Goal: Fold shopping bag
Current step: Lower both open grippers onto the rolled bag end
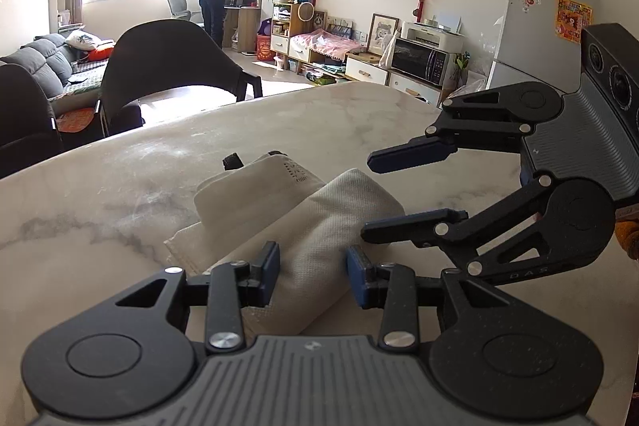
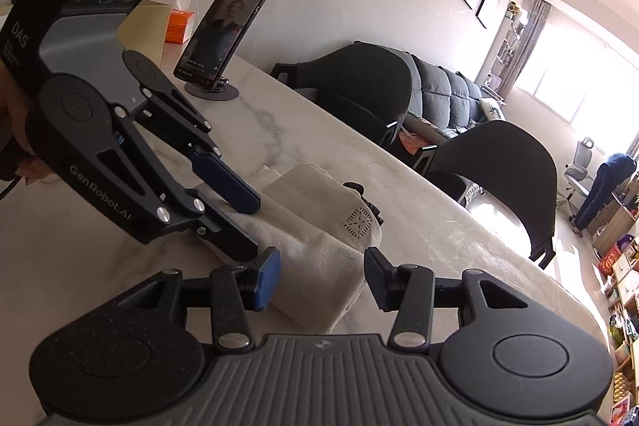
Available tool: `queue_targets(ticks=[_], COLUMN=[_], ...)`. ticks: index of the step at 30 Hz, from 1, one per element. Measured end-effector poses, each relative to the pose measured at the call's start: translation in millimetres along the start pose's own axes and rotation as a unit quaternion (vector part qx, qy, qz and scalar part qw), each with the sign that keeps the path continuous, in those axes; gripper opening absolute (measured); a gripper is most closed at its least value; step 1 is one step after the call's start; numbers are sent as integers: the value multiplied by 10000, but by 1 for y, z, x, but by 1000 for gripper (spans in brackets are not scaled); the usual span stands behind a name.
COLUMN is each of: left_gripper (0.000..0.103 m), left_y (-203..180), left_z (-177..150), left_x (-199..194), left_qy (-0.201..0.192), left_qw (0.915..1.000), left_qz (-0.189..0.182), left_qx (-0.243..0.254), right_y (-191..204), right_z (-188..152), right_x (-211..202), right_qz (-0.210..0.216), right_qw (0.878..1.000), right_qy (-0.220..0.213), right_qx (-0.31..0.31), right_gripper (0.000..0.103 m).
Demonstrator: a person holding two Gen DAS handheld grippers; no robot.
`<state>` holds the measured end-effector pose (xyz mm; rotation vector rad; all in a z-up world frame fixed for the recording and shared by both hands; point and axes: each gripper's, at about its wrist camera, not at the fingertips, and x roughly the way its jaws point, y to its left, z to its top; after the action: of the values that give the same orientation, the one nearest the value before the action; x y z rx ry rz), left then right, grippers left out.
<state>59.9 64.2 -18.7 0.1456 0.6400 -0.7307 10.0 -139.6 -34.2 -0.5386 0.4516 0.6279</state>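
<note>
Already the shopping bag [image 1: 319, 222] lies rolled compact on the tabletop [image 1: 120, 186], my left tool [image 1: 313, 272] and right tool [image 2: 323, 276] both parted, gripping nothing.

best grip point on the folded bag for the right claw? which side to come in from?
Probably the near rolled end of the shopping bag, approached low from the table edge side. That end is a thick rounded bundle lying flat on the marble table, already between the right claw fingers. The far end carries loose handle layers, and the left claw crowds its side.
</note>
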Motion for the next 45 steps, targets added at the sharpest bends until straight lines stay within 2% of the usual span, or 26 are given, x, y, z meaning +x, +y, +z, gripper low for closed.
queue_targets(ticks=[11, 15, 22, 31, 38, 41, 45], left_gripper=[38, 38, 38, 38, 55, 63, 65], left_y=[7, 9, 19, 20, 18, 13, 4], left_z=[6, 6, 7, 11, 10, 10, 5], left_x=[2, 0, -1, 0, 1, 3, 3], left_qy=[173, 203, 258, 354, 329, 378, 364], left_qw=[9997, 9994, 9983, 9974, 9960, 9946, 9914], left_qz=[-157, -267, -522, -610, -775, -805, -722], left_qx=[57, 57, -44, 114, 308, 540, 1027], right_y=[10, 17, 9, 1, -6, -8, -10], right_z=[-3, -2, 5, 13, 15, 16, 17], right_x=[-4, 1, 11, 23, 26, 27, 29], right_qz=[514, 616, 899, 1235, 1393, 1442, 1497], right_qw=[9957, 9899, 9849, 9782, 9769, 9761, 9750], right_qy=[-94, 54, 273, 523, 552, 572, 614], right_qx=[-768, -1277, -1451, -1584, -1524, -1524, -1524], right_gripper=[53, 60, 64, 67, 67, 67, 67])
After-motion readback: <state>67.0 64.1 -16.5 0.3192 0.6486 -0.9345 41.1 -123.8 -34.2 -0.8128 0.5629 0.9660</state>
